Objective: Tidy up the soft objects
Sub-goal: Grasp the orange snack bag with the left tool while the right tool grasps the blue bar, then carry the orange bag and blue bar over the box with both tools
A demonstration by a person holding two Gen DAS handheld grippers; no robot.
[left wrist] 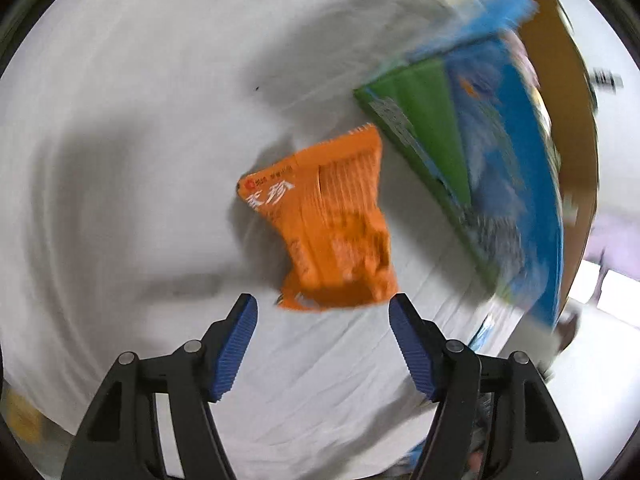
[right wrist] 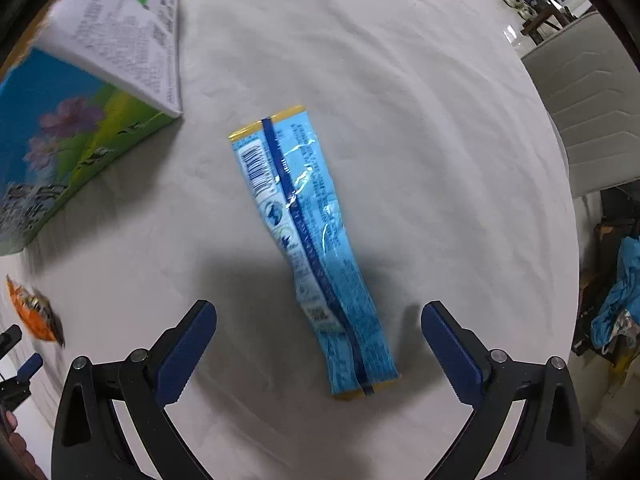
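Observation:
An orange snack packet [left wrist: 332, 224] lies on the white cloth just ahead of my open left gripper [left wrist: 323, 305], its near edge between the fingertips; it also shows at the left edge of the right wrist view [right wrist: 36, 312]. A long light-blue packet [right wrist: 310, 248] with a dark blue seam lies on the cloth, its near end between the fingers of my open right gripper [right wrist: 318, 316]. Neither gripper holds anything. The left view is motion-blurred.
A colourful blue and green carton [left wrist: 480, 152] stands to the right of the orange packet and at the upper left of the right wrist view [right wrist: 80, 120]. A white cloth [right wrist: 400, 80] covers the table. A pale chair [right wrist: 580, 120] stands beyond the right edge.

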